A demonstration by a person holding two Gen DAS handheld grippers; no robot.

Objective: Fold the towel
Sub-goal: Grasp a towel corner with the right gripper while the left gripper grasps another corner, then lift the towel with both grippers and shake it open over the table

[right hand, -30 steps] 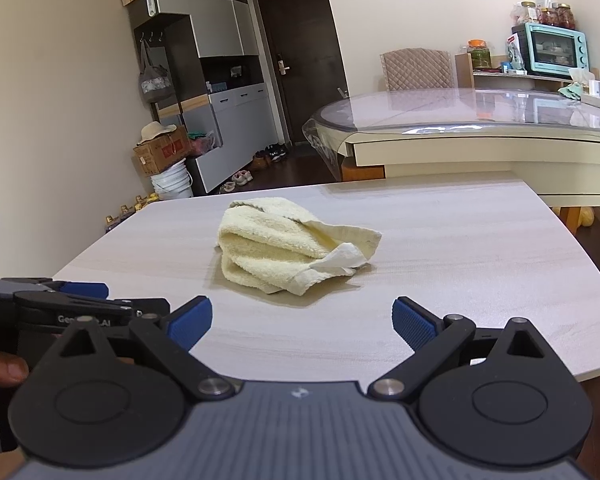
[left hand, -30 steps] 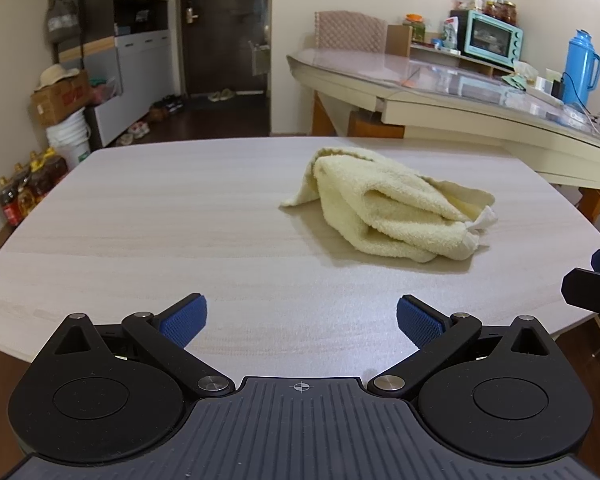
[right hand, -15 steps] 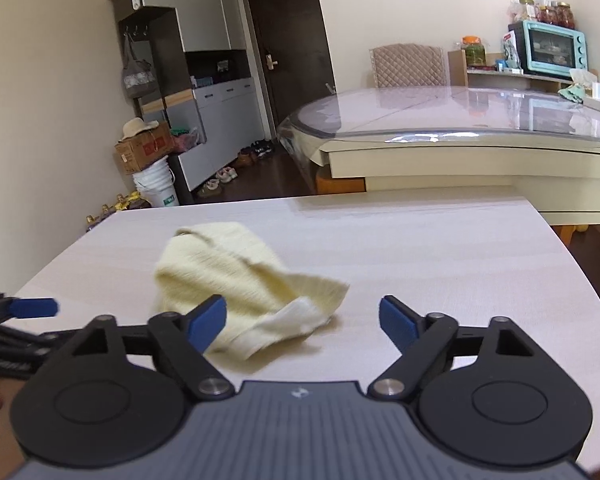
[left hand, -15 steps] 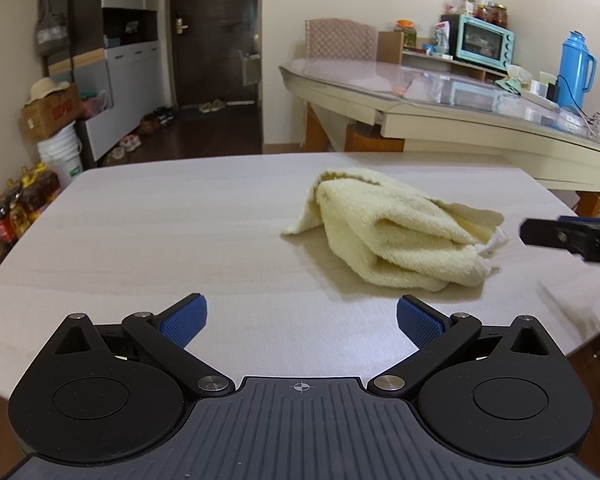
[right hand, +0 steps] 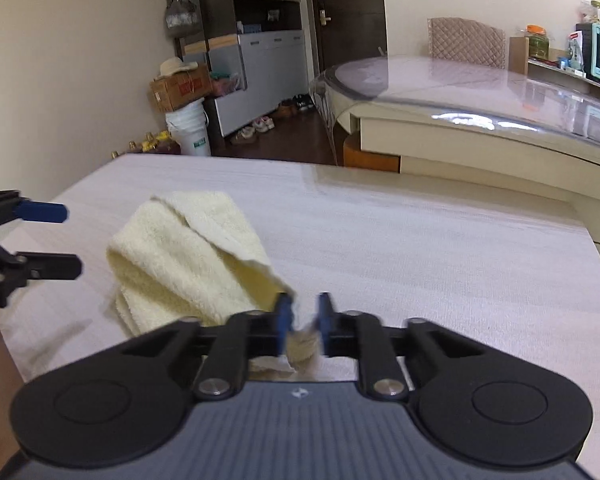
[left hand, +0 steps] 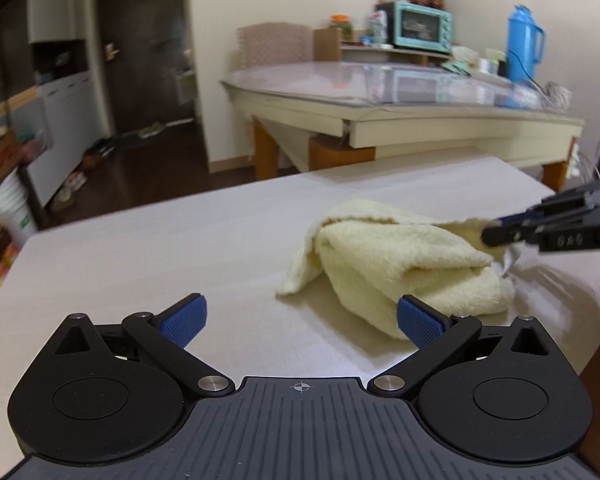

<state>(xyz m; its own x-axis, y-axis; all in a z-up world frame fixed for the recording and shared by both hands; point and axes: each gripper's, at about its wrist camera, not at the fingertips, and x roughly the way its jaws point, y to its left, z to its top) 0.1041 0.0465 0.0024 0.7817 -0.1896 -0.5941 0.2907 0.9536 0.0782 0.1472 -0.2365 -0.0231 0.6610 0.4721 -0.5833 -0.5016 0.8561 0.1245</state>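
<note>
R gripper (right hand: 303, 322), well short of the towel (right hand: 188, 256) 1 s ago w/ jaws wide, is now at its near end, pads narrowed onto a white hem corner. So a grip is forming, prob to pull the heap open. L gripper (left hand: 300, 320) stays wide, holding nothing, lower centre of its view. Towel is pale yellow, crumpled, loosely bunched, mid table (left hand: 140, 248), right of centre in L view.

Towel (left hand: 400, 264): lies bunched on the table (left hand: 180, 248), ahead and to the right of your left gripper (left hand: 300, 320).
Right gripper (right hand: 303, 320): at the towel's near right corner, cloth between your fingers.
Second table (left hand: 400, 116): behind yours, kettle (left hand: 522, 44) and oven (left hand: 422, 26) on it.
</note>
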